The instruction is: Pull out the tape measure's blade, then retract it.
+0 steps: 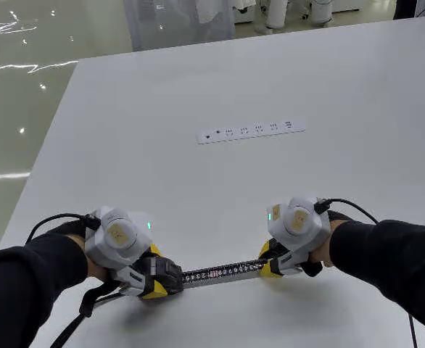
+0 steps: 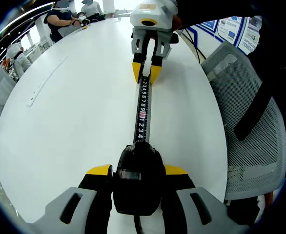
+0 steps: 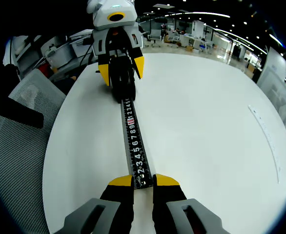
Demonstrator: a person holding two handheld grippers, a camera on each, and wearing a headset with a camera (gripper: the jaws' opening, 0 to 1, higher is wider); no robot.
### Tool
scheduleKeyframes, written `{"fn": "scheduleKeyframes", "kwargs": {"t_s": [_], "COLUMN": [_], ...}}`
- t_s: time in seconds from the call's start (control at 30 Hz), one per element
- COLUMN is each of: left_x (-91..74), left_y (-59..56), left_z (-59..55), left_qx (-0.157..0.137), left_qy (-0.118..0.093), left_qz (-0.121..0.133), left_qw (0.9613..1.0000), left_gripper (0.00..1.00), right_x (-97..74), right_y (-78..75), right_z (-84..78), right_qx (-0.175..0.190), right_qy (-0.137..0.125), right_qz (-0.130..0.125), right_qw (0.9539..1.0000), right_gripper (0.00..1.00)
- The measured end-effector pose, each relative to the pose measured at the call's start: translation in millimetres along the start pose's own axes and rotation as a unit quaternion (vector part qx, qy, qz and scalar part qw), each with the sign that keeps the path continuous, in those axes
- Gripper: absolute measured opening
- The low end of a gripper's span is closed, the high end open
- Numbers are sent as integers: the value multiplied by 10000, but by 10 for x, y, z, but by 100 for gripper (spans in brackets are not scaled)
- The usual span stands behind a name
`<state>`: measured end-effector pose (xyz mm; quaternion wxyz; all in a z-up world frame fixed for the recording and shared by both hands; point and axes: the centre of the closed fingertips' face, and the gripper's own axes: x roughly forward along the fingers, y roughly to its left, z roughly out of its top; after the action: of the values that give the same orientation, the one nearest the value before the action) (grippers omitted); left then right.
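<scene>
Right gripper view. I am pinching the free end of the blade [image 3: 133, 141] between the yellow tips of my right gripper [image 3: 144, 183], low in the view. The blade is lying flat on the white table [image 3: 206, 122], numbers up, and running away to the black tape measure case [image 3: 122, 83], which my left gripper [image 3: 120, 69] is clasping at the far end. A grey mesh chair [image 3: 21, 126] is standing beside the table edge.
</scene>
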<state>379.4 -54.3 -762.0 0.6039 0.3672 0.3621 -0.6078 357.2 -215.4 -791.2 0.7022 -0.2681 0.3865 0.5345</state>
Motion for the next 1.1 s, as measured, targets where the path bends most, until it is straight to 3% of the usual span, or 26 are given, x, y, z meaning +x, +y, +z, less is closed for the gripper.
{"fn": "scheduleKeyframes", "kwargs": {"t_s": [1.1], "left_x": [-7], "left_y": [-12], "left_z": [3], "left_qx": [12], "left_qy": [-12], "left_qz": [22], "left_qw": [10000], "left_gripper": [33], "right_x": [-107], "right_y": [-8], "right_z": [-134], "right_qx": [65], "right_qy": [37], "right_qz": [-51], "right_qw": [10000], "right_gripper": [9]}}
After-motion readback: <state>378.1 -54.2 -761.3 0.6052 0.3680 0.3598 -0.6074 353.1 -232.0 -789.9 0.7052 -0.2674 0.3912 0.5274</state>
